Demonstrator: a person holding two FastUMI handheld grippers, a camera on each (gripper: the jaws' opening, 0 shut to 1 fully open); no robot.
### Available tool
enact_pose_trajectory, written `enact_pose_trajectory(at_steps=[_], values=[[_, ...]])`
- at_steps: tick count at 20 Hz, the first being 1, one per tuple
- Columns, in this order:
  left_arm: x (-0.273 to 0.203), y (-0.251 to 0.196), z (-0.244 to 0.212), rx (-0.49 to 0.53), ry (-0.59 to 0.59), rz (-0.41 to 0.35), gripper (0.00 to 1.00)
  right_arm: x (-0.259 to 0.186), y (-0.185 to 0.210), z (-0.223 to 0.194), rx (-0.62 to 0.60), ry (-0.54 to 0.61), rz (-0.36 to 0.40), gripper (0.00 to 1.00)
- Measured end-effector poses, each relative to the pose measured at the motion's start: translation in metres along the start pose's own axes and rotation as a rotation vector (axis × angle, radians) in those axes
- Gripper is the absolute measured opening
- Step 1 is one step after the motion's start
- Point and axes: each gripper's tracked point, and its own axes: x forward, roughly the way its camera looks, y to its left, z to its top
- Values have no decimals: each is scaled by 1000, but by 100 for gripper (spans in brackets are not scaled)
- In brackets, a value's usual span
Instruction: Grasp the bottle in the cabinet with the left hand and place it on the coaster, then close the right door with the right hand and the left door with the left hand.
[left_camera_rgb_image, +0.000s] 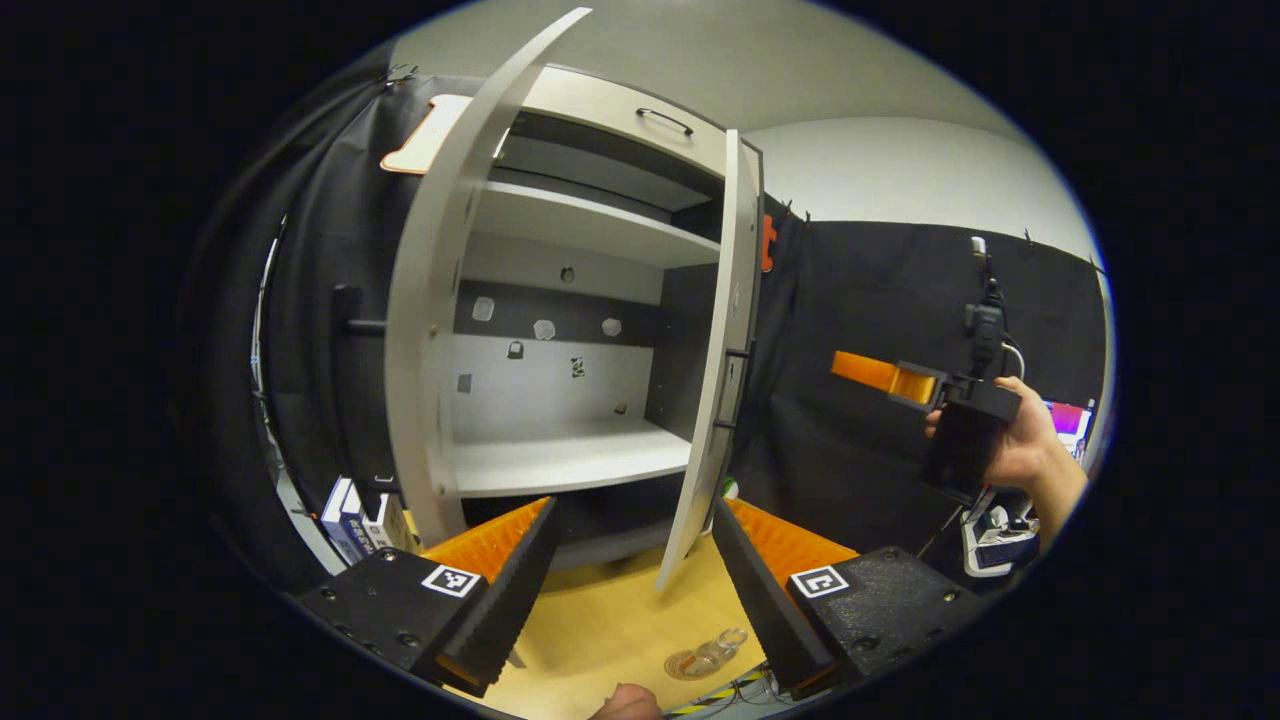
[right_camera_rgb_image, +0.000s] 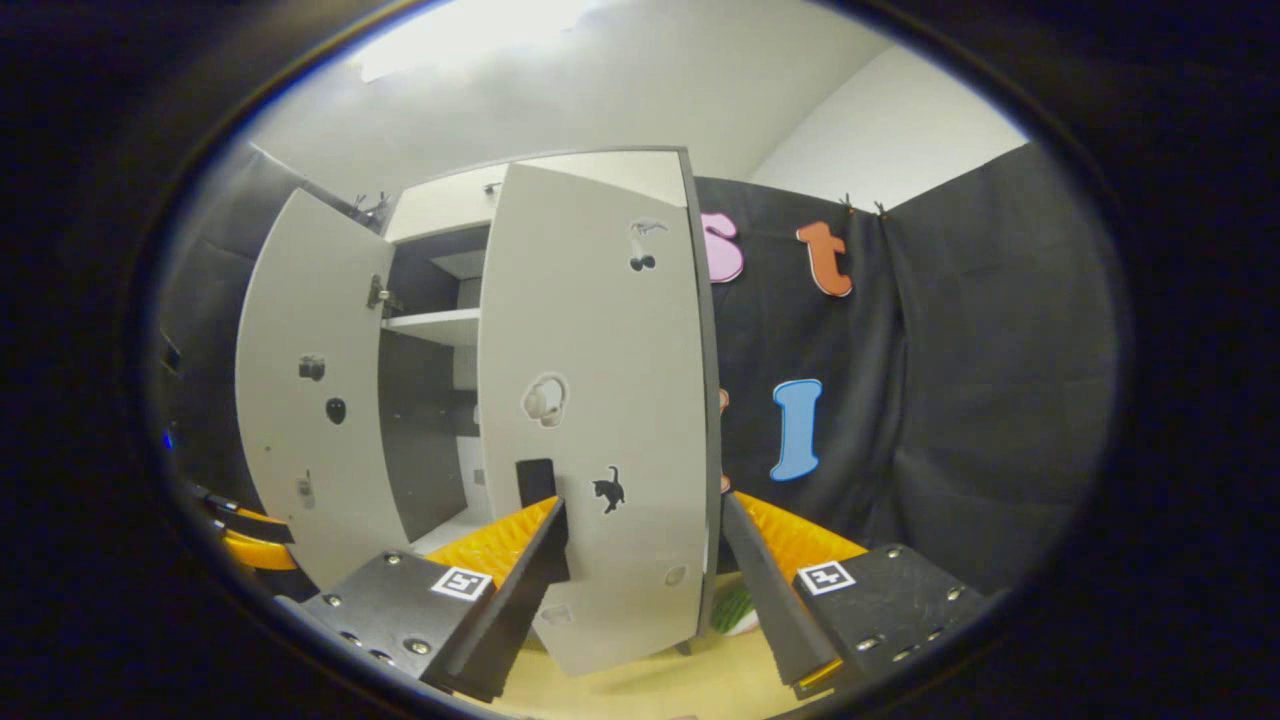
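Cabinet (left_camera_rgb_image: 590, 300): pale, two doors, both standing open. Lower shelf bare; no bottle on any shelf I can see, so I judge the placing done and the door closing next.

Right door (right_camera_rgb_image: 600, 400): pale panel with small stickers and a dark handle near its lower left edge. It stands just ahead of my right gripper (right_camera_rgb_image: 645, 560), whose fingers are spread and empty. Risk: a push near the free edge could slam it, or my finger could snag the handle.

Left door (left_camera_rgb_image: 440, 300): swung wide, edge-on in the left gripper view. Risk: shut first, it may foul the right door's edge.

Left gripper (left_camera_rgb_image: 632, 560): fingers apart, holding nothing, above the wooden table (left_camera_rgb_image: 620, 610).

Bottle (left_camera_rgb_image: 705, 655): clear, low at the table's near edge. I cannot tell whether a coaster lies under it. Risk: a low sweep of my left gripper could knock it.
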Motion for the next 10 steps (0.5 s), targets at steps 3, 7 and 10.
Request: enact_pose_trajectory(at_steps=[3,7,10], values=[[-28,27,-4,18,8,82,97,-48,17,-9,-15,11,35,95],[-56,73,-5,29,9,175,96,-117,36,-26,-21,42,69,93],[-69,120,5,55,0,267,96,-161,49,-24,3,34,90,95]])
